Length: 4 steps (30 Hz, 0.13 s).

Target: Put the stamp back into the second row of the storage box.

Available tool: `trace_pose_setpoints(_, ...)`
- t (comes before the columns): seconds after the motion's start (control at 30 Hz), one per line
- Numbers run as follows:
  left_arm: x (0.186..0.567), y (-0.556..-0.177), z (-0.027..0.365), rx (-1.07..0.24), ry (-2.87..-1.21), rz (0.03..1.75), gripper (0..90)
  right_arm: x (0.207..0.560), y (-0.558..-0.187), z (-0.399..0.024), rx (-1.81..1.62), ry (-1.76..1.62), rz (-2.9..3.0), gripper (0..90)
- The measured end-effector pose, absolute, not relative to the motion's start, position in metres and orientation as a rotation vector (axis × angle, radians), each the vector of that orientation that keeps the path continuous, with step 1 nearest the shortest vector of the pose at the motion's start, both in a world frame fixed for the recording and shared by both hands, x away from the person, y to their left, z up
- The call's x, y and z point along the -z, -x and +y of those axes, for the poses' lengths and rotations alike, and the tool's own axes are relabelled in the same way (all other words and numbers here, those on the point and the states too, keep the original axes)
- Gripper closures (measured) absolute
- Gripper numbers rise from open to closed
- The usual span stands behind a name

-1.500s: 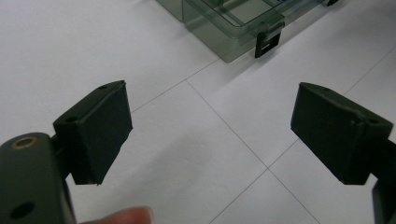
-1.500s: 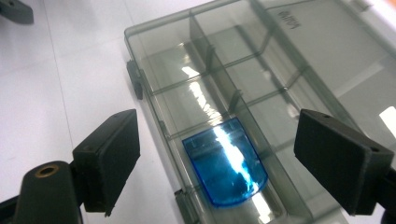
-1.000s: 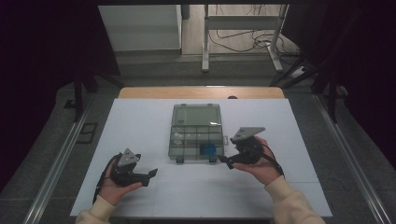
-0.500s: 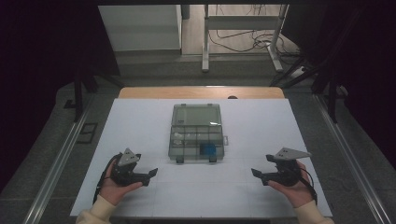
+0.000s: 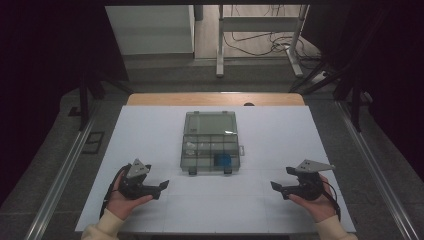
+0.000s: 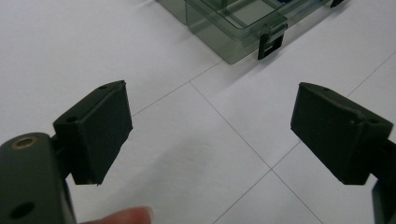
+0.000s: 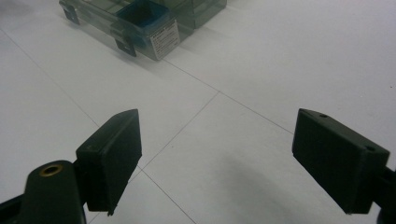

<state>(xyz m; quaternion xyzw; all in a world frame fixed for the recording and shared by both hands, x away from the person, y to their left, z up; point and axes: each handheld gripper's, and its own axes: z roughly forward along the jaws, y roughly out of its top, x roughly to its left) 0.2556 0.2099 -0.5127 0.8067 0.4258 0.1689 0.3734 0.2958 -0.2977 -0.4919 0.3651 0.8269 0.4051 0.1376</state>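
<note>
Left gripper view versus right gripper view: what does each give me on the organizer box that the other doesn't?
The left gripper view catches a corner of the clear organizer box with one black latch on its front wall, and a fingertip at the bottom edge.

The right gripper view catches the box's other front corner, with the blue insert in its compartment and a white printed label on the wall; the print is too small to read.

Both show open jaws with nothing between them, apart from the box, over the white table with its thin grid lines.

Smoky clear case (image 5: 210,142), blue box (image 5: 222,160), white table (image 5: 150,125)
</note>
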Motion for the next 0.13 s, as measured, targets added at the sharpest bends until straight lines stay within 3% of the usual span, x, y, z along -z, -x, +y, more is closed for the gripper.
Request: trace_pose_setpoints(0.13, 0.5125, -0.2557, 0.2100, -0.435, -2.065, 1.091, 13.0, 0.4923, -0.2959, -0.2980, -1.173, -1.053, 2.394, 15.5)
